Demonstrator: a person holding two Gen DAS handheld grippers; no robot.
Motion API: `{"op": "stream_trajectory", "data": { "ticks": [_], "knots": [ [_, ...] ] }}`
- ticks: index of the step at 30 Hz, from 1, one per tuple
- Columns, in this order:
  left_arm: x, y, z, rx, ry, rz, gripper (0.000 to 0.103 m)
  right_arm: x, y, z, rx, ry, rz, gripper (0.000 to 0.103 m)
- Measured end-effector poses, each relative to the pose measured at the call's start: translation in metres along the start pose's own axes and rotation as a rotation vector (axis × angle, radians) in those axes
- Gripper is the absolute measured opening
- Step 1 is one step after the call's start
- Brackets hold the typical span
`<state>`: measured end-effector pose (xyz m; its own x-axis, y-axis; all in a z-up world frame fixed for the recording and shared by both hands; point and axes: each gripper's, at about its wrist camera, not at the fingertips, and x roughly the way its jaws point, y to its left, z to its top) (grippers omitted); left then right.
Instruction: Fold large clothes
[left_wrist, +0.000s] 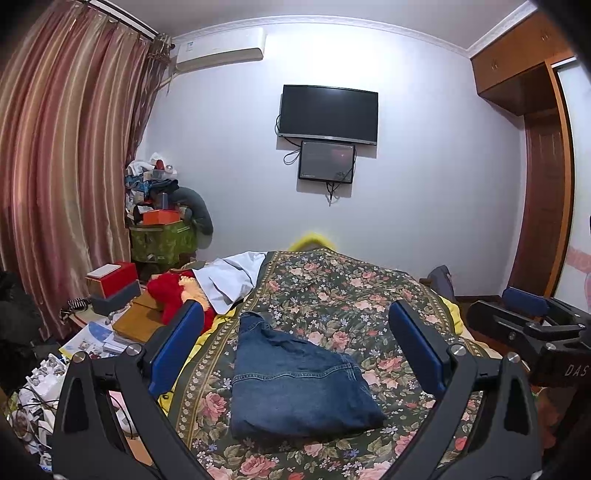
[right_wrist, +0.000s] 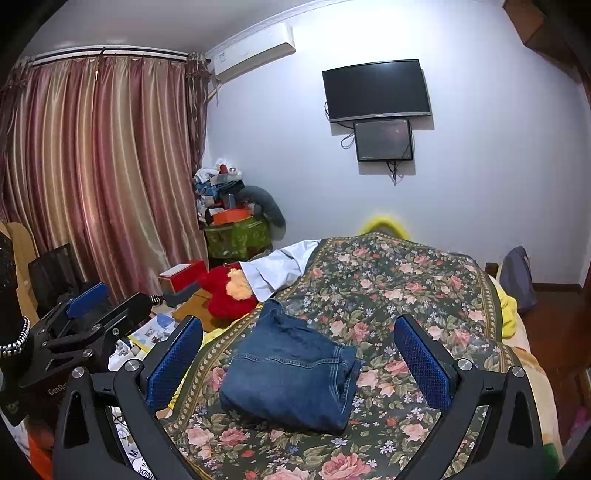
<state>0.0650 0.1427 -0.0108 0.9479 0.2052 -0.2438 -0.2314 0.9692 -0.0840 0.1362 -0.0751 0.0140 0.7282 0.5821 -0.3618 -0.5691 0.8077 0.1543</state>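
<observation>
Now, state of the fold: the jeans (left_wrist: 295, 380) lie as a thick folded packet on the bed cover (left_wrist: 351, 295), so the folding looks nearly finished.
Place of the jeans: in the near middle of the bed, just ahead of both cameras, with one loose part reaching away toward the far left.
Left hand-held gripper (left_wrist: 295, 343): released, jaws wide, holding nothing; the packet sits below and between the two blue pads.
Right hand-held gripper (right_wrist: 297, 350): also spread wide and empty; the jeans lie ahead and a little left of its centre.
Long axis: it runs from the near right side to the far left.
Nearer hand: I cannot tell; both hover at a similar distance.
Material: heavy blue denim with stitched seams, probably stiff; the cover is thin floral cloth, flat with few wrinkles.
</observation>
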Motion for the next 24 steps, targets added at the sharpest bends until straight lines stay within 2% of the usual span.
{"op": "stream_trajectory", "data": {
  "ticks": [14, 24],
  "knots": [
    [0.0028, -0.0044, 0.0009, 0.003, 0.006, -0.006, 0.101, -0.0015, -0.002, 0.0003, 0.002, -0.001, 0.004, 0.103],
    [0.0031, -0.0038, 0.0014, -0.005, 0.014, -0.043, 0.101, -0.0015, -0.0026, 0.0007, 0.002, -0.003, 0.002, 0.103]
  ]
}}
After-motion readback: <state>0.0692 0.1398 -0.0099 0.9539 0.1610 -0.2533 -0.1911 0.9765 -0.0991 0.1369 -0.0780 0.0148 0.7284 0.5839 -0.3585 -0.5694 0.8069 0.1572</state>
